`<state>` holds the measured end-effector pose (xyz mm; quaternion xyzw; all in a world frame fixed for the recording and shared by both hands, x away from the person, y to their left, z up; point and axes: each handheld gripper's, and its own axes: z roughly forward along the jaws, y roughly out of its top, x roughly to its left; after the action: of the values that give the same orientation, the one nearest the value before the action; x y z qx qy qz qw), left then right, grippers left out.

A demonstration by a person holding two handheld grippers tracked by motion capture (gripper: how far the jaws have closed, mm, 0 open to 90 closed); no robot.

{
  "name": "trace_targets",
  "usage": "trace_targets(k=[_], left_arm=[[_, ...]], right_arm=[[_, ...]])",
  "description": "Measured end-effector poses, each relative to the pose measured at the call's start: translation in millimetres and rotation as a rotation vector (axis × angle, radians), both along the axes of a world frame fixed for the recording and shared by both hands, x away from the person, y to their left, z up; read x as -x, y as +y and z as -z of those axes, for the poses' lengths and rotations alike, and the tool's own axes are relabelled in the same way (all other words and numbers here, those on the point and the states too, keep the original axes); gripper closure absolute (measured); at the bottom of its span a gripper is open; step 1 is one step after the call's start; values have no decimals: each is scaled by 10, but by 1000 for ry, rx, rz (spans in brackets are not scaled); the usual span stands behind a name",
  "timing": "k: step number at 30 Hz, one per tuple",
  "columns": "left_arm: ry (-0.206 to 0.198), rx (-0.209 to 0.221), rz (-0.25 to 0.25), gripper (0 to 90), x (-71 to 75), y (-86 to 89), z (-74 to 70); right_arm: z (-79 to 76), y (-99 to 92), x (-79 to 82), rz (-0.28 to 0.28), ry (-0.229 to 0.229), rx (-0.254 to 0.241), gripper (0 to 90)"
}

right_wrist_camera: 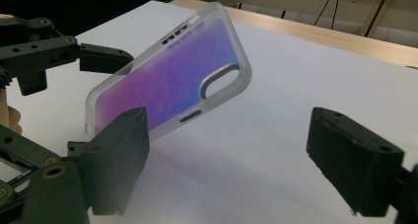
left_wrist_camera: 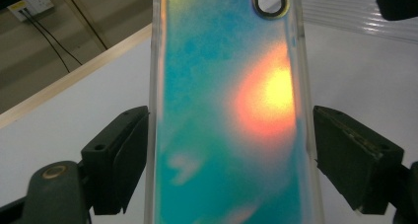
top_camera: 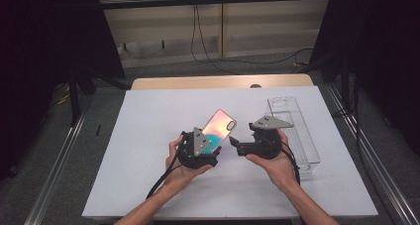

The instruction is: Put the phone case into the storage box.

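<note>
The left gripper (top_camera: 214, 146) grasps the phone case (top_camera: 218, 127) tilted up off the table, while the right gripper (top_camera: 236, 146) beside it gapes unclenched.

High view overhead, facing forward and down; both tongs' cameras close in, sharing the phone case (top_camera: 218, 128).

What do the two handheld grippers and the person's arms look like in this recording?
Both the left gripper and the right gripper are black, each topped by a grey three-cornered plate with small dark holes. Their jaws are blocky black pads on bolted arms. A black cable trails from each. The forearms are bare; no sleeves show.
</note>
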<state>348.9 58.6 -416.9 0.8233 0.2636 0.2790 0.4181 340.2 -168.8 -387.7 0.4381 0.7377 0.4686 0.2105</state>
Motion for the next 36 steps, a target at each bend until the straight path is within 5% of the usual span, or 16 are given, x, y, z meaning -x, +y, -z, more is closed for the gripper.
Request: trace_targets(k=[21, 28, 36], left_arm=[[-72, -2, -36, 174, -2, -59, 1], [-80, -6, -34, 174, 4, -76, -4], [-85, -5, -41, 174, -7, -70, -10]], right_arm=[[-152, 26, -170, 56, 127, -55, 454], [-159, 23, -235, 63, 186, -87, 589], [-178, 53, -325, 61, 225, -109, 645]])
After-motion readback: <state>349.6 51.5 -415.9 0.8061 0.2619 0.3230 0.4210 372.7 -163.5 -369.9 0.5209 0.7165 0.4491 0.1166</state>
